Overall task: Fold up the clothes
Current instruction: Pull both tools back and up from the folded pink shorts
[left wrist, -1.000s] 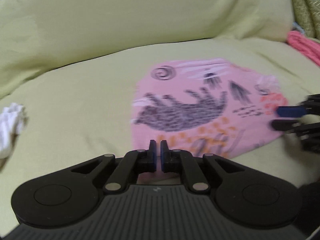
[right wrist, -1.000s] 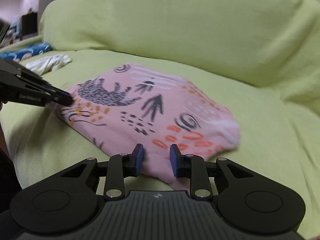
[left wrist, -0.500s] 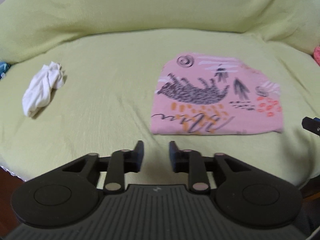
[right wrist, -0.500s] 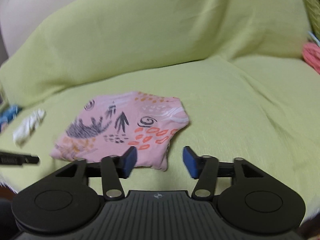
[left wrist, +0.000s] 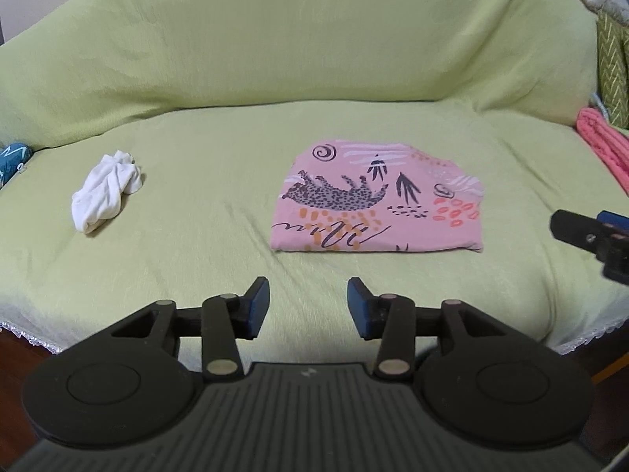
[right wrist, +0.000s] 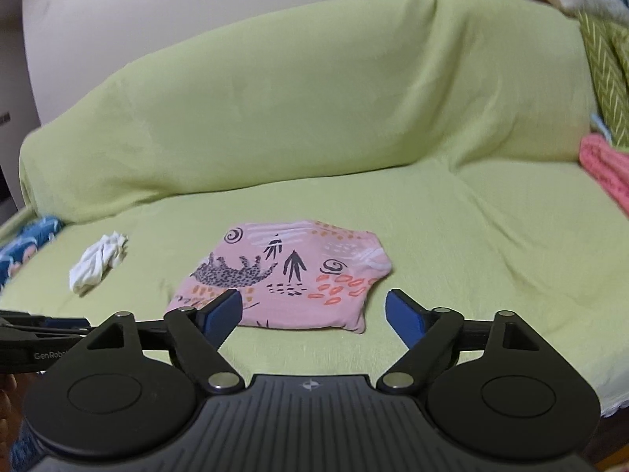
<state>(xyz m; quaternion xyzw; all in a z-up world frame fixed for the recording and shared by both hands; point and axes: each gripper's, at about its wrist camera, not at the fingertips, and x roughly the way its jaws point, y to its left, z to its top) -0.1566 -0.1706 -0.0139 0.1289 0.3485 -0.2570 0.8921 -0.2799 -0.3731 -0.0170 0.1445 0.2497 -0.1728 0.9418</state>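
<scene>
A sofa (left wrist: 314,165) draped in a yellow-green cover fills both wrist views. On the middle of the seat lies a pink garment (left wrist: 377,204) printed with a spotted animal, leaves and swirls. It is folded into a flat, roughly rectangular packet, with its folded edge toward the camera.

The left gripper (left wrist: 308,308) hovers in front of the seat's front edge, its fingers spread apart and holding nothing. The right gripper (right wrist: 312,316) is also spread wide and empty, with its left fingertip overlapping the near corner of the pink garment in the picture; whether it touches the cloth cannot be told. Each gripper shows at the edge of the other's view.

Well to the left of the pink garment sits a crumpled white cloth (left wrist: 104,192), not folded. At the far left edge is a blue patterned fabric (right wrist: 27,244), and at the far right a coral knit (left wrist: 601,145) lies on the arm of the sofa.

The pink garment looks finished, so the white cloth is probably next. The risks from here: a gripper sweeping low across the seat could catch the pink packet and undo its fold, and the soft cover could be pinched together with the small white cloth.
</scene>
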